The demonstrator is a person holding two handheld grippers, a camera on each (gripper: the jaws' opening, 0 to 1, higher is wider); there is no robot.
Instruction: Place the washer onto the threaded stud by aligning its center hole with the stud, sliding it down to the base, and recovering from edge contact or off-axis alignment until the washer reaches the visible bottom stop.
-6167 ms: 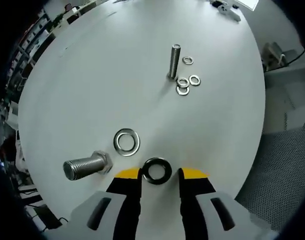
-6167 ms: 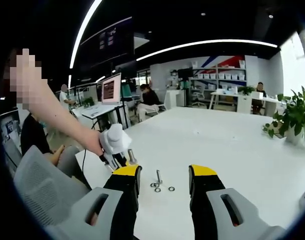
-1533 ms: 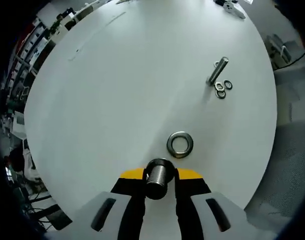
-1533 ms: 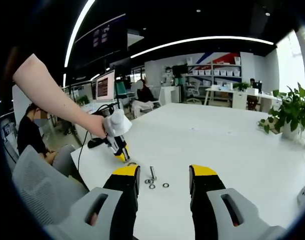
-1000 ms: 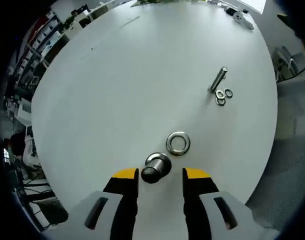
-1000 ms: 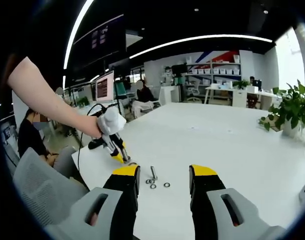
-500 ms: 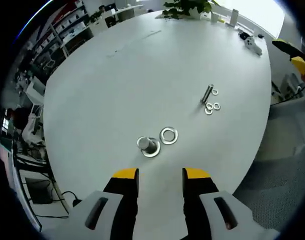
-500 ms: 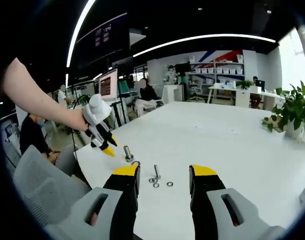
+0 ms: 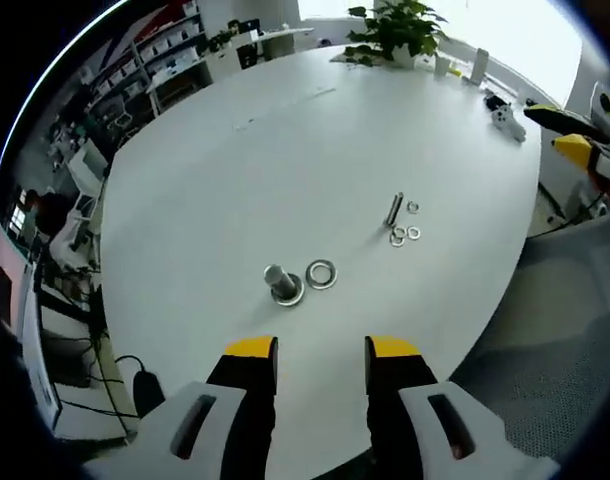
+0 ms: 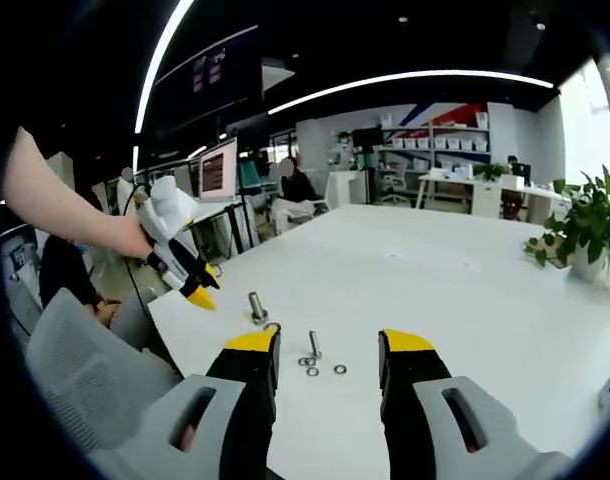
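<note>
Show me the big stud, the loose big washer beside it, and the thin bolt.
big stud (image 9: pixel 279 277), left gripper view, its upright shank
loose big washer (image 9: pixel 320 273), left gripper view, its flat ring
thin bolt (image 9: pixel 394 209), left gripper view, mid-shaft

A large threaded stud (image 9: pixel 280 280) is seen standing upright on the white tabletop (image 9: pixel 235 170), a dark washer (image 9: pixel 288 295) seated around its base. A silver washer (image 9: pixel 320 273) lies flat just beside, at three o'clock.

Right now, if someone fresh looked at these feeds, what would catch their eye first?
Probably the big bolt standing upright on the white table, a washer seated at its base and a loose silver washer lying beside it. Farther off stands a thinner stud with small washers around it. The left gripper hangs open above the table edge.
</note>
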